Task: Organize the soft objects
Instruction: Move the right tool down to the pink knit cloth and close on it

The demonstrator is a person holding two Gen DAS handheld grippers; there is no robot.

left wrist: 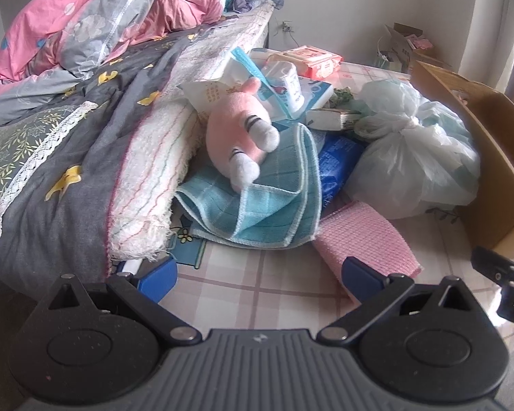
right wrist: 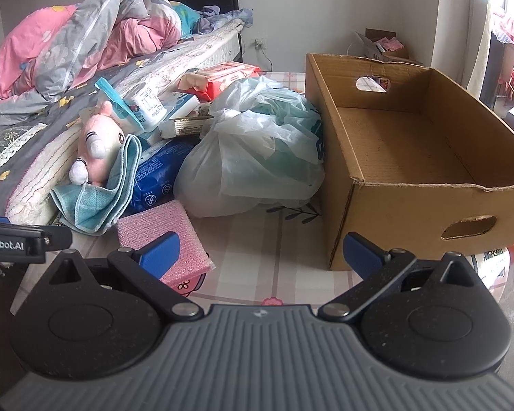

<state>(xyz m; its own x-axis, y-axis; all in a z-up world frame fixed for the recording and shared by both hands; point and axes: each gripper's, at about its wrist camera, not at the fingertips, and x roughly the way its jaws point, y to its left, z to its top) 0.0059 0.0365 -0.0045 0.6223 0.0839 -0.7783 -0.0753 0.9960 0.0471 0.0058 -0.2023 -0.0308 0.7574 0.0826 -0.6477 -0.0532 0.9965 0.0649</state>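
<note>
A pink plush toy (left wrist: 238, 133) lies on a folded blue cloth (left wrist: 264, 205) beside the bed; both show in the right wrist view, the toy (right wrist: 97, 147) on the cloth (right wrist: 92, 205). A pink bubble-wrap pad (left wrist: 363, 239) lies in front, also in the right wrist view (right wrist: 161, 239). A tied white plastic bag (right wrist: 253, 157) sits beside an empty cardboard box (right wrist: 411, 157). My left gripper (left wrist: 258, 275) is open and empty, low over the checked sheet before the cloth. My right gripper (right wrist: 260, 251) is open and empty between pad and box.
A bed with a grey quilt (left wrist: 68, 157) and pink bedding (right wrist: 51, 44) rises at left. Blue packs (right wrist: 154, 178), tissue packs (right wrist: 222, 75) and a white bottle (left wrist: 289, 84) lie behind the toy. A small open carton (right wrist: 383, 46) stands by the far wall.
</note>
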